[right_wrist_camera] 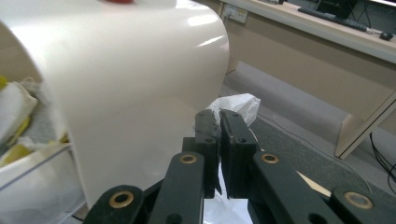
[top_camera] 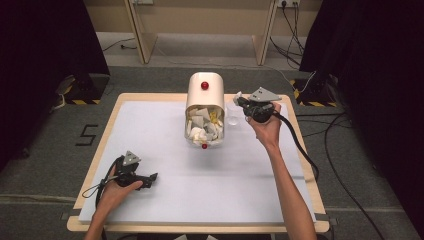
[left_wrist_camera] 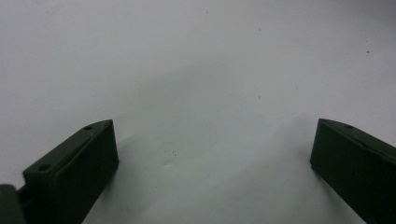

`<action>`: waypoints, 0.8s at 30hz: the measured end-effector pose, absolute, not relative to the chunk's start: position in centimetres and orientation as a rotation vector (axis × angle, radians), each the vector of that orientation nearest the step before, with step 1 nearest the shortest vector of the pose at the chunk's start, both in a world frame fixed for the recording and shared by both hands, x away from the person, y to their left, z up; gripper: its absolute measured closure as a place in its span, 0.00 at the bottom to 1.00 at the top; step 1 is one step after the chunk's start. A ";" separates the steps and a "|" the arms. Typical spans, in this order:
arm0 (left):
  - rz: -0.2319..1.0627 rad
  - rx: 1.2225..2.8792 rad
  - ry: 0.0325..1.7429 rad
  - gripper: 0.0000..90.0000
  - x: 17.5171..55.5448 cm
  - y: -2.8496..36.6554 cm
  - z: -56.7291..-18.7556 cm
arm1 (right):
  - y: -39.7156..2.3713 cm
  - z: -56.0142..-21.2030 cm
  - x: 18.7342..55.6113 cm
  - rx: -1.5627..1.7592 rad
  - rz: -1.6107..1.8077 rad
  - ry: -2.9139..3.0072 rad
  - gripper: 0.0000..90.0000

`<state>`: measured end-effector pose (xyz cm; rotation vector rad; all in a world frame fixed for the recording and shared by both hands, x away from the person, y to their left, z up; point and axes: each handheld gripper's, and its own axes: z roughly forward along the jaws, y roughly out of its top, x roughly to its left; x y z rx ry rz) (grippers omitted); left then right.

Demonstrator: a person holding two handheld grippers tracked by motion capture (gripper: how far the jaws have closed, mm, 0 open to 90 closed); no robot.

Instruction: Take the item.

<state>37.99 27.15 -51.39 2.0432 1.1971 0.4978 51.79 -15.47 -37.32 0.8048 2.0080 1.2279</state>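
Note:
A cream bin (top_camera: 204,92) with a red knob lies on the white table mat (top_camera: 150,130), its mouth toward me and stuffed with crumpled white and yellow paper (top_camera: 202,127). My right gripper (top_camera: 240,100) hovers just right of the bin, shut on a small crumpled white scrap (top_camera: 238,95). In the right gripper view the jaws (right_wrist_camera: 219,116) pinch that scrap (right_wrist_camera: 236,105) beside the bin's glossy wall (right_wrist_camera: 140,70), with the paper filling (right_wrist_camera: 18,107) at the left. My left gripper (top_camera: 150,179) rests on the mat at the near left, open (left_wrist_camera: 212,140) over bare mat.
Something small of clear plastic (top_camera: 232,116) sits on the mat right of the bin, under my right gripper. Dark curtains, cables and wooden furniture legs (top_camera: 140,35) stand beyond the table. A cable (top_camera: 300,150) trails from the right gripper over the table's right edge.

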 end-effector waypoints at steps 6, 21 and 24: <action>0.498 2.043 1.197 0.00 38.0 27.1 -51.4 | -15.4 -38.4 53.0 0.828 1.211 2.029 0.96; 0.498 2.044 1.197 0.00 38.0 27.1 -51.4 | -15.7 -40.1 54.4 0.864 1.180 2.053 0.96; 0.498 2.044 1.197 0.00 38.0 27.1 -51.4 | -15.8 -40.2 54.6 0.868 1.186 2.053 0.96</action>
